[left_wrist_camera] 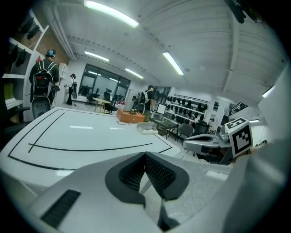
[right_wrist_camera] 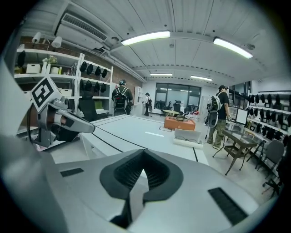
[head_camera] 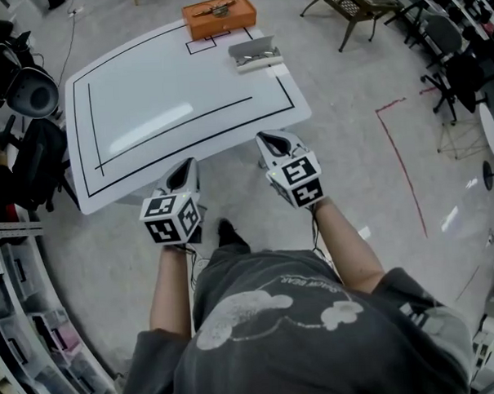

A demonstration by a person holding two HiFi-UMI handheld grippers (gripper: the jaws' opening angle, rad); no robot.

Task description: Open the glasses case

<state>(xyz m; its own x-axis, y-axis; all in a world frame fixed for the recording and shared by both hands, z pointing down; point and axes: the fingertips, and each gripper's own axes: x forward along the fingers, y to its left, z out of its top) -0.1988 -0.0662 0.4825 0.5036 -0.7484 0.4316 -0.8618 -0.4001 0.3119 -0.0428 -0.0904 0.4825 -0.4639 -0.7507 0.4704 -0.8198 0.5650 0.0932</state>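
At the table's near edge, the left gripper point(head_camera: 185, 172) and right gripper point(head_camera: 271, 140) are both clenched on nothing, probably because nothing lies within reach. Both point across the white table point(head_camera: 161, 98). The grey glasses case point(head_camera: 255, 53) sits well apart at the far right corner, beside an orange box point(head_camera: 219, 18). Its lid seems raised.

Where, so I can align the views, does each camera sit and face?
Head view: on the person's head, steeply down at the white black-lined table; forearms, shirt, left gripper and right gripper show.
Left gripper view: on that gripper, facing across the table; its shut jaws and the right gripper show.
Right gripper view: likewise; its shut jaws and the left gripper show.
Both gripper views share the flat orange box and pale grey glasses case.
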